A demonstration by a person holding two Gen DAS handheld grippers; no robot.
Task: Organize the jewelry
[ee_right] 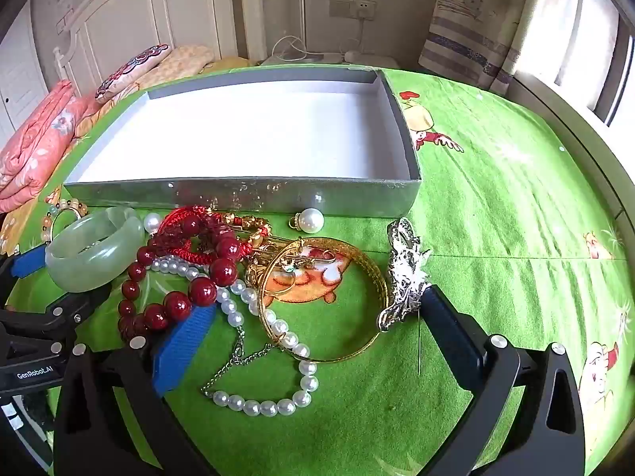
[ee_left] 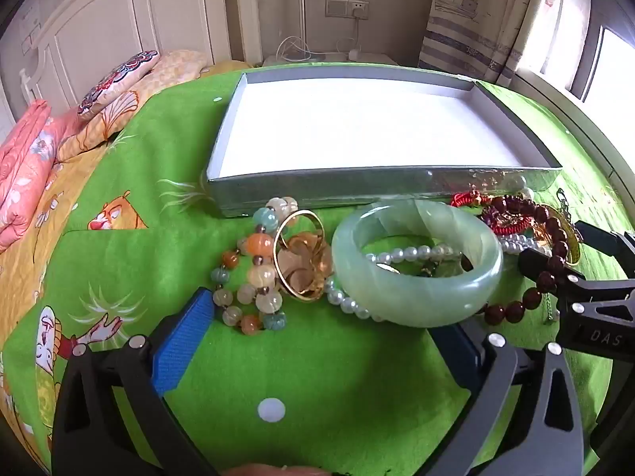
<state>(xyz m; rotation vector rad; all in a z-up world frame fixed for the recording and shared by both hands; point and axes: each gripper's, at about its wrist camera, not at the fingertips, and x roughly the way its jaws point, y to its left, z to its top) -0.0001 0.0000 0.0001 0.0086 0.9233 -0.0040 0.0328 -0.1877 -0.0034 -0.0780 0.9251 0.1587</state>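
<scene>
My left gripper (ee_left: 317, 341) gapes empty before the jade bangle (ee_left: 416, 261): hard, slick, breakable; I'd pinch its near rim.

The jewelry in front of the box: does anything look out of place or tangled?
Yes. The grey box is empty, and all the jewelry lies heaped on the green cloth. The pearl necklace runs under the red bead bracelet and the gold bangle, also through the jade bangle.
</scene>
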